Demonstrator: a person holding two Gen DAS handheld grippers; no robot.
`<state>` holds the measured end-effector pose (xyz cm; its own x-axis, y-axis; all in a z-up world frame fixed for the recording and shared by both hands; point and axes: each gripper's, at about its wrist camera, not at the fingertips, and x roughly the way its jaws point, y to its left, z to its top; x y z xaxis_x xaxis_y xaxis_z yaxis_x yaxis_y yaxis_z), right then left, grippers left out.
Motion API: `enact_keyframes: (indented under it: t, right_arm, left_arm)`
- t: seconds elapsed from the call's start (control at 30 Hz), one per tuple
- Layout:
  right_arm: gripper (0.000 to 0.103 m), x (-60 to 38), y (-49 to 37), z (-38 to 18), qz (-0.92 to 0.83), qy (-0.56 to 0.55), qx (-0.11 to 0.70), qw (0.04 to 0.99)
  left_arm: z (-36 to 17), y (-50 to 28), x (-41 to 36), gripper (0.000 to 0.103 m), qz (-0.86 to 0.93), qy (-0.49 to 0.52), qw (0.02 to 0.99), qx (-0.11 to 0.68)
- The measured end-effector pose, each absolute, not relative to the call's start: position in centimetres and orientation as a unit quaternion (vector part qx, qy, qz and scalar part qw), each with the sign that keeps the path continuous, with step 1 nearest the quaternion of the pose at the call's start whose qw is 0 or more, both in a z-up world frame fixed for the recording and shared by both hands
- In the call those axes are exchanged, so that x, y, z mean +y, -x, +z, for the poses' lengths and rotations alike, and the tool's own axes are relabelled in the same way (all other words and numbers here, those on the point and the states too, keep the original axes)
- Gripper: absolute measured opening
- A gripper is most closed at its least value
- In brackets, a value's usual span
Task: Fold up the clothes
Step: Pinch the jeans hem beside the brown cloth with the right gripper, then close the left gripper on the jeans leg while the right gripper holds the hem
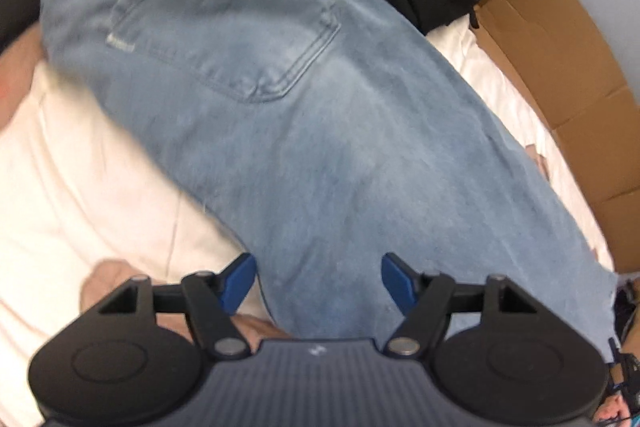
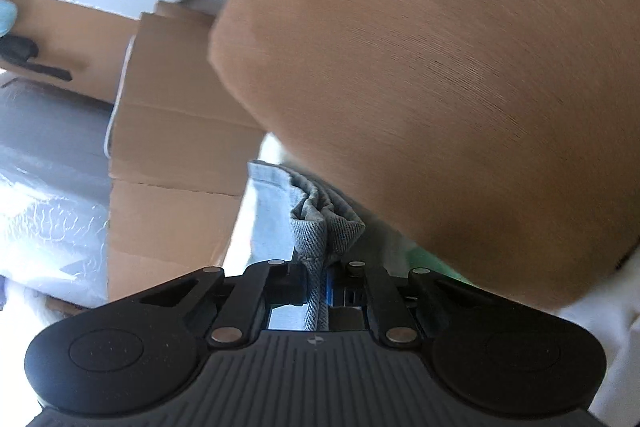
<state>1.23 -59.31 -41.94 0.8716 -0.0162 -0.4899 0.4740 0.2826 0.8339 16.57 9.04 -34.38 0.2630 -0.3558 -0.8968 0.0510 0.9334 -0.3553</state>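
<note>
Jeans [image 1: 280, 115] feel heavy, floppy; our right tongs [image 2: 318, 279] pinch bunched hem, left tongs [image 1: 318, 283] spread wide—we'd grab the leg.

The jeans [image 1: 280, 115] are light blue, faded denim, spread flat with the back side up: an elastic waistband at the far end and a stitched back pocket well ahead of the left jaws. One leg runs down between and beneath those wide-set jaws. At the right jaws, a bunched, folded edge of the same denim [image 2: 324, 227] is pinched tight between them.
</note>
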Motion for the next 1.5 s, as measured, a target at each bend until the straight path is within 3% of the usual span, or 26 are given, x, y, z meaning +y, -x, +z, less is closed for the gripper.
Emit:
enact_keyframes:
  t: [0.33, 0.53, 0.8, 1.07, 1.1, 1.2, 1.27, 1.5]
  right_arm:
    - [0.007, -59.4, -3.6, -41.1, -0.15, -0.572, 0.223, 0.775]
    - [0.007, -60.1, -5.7, -40.4, -0.147, -0.56, 0.256, 0.774]
    - [0.006, -59.9, -7.1, -39.8, -0.141, -0.551, 0.266, 0.779]
    - [0.006, -59.7, -8.0, -40.2, -0.141, -0.557, 0.27, 0.772]
    - [0.007, -59.8, -7.9, -40.1, -0.142, -0.556, 0.269, 0.773]
    - [0.007, -60.1, -7.4, -39.7, -0.147, -0.554, 0.26, 0.777]
    - [0.006, -60.2, -7.5, -39.5, -0.146, -0.559, 0.254, 0.776]
    - [0.006, -59.8, -8.1, -38.0, -0.143, -0.566, 0.233, 0.778]
  left_arm:
    - [-38.5, -16.0, 12.3, 0.069, -0.147, 0.247, 0.768, 0.573]
    - [-39.4, -16.4, 13.5, 0.074, -0.186, 0.302, 0.771, 0.529]
    - [-41.0, -16.3, 14.5, 0.075, -0.208, 0.447, 0.705, 0.51]
    - [-42.8, -17.3, 13.1, 0.073, -0.215, 0.454, 0.694, 0.515]
    - [-42.7, -17.3, 13.2, 0.071, -0.216, 0.454, 0.693, 0.516]
    - [-42.5, -16.5, 14.1, 0.053, -0.208, 0.469, 0.685, 0.517]
    - [-42.4, -16.1, 14.6, 0.031, -0.196, 0.464, 0.684, 0.527]
    - [-40.0, -15.9, 14.3, 0.025, -0.173, 0.42, 0.708, 0.541]
